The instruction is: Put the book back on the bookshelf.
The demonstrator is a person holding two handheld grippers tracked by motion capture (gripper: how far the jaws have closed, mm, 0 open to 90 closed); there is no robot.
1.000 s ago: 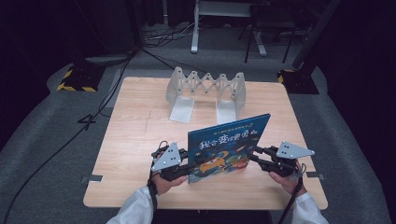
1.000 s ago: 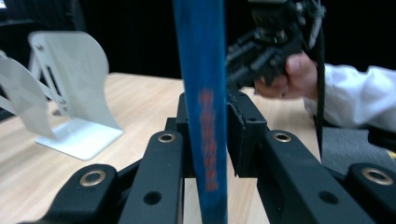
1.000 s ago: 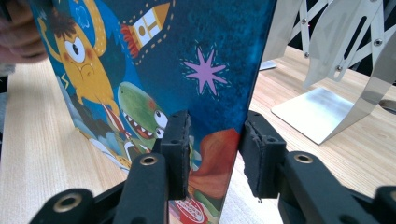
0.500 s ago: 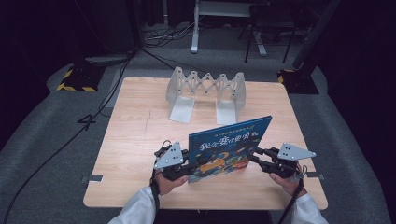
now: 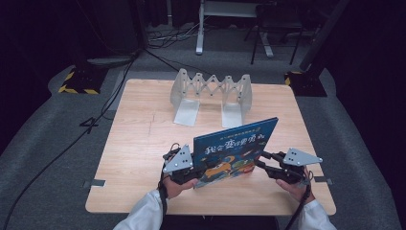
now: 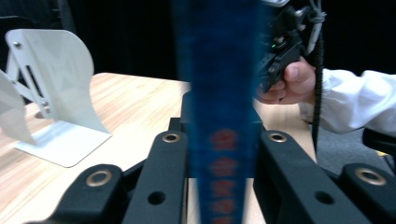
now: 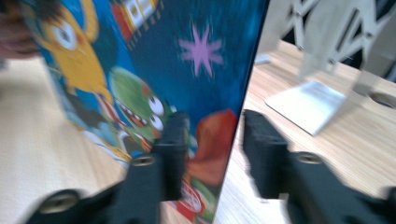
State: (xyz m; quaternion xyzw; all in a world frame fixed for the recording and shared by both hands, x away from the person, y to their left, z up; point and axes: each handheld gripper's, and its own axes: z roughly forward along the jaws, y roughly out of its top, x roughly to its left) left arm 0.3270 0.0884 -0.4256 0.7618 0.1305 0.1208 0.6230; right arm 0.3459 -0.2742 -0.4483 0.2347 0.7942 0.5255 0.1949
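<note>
far left of the wooden surface (image 5: 139, 143) bare, a black cable (image 5: 72, 141) trailing across the grey floor beside it. toward the back, a white accordion book rack (image 5: 210, 93) standing with its two end plates spread apart. nearer the front edge, left hand-held gripper (image 5: 194, 171) clamped on the left edge of the blue picture book (image 5: 234, 148), jaws pressed against both covers, spine seen edge-on between them in the left gripper view (image 6: 219, 140). book upright and slightly tilted, bottom edge at the surface, well in front of the rack. on the right, right hand-held gripper (image 5: 261, 160) at the book's right edge, jaws just opened: left jaw against the cartoon cover, right jaw standing apart from the back in the right gripper view (image 7: 210, 140), not pressing. white sleeves at the bottom.
</note>
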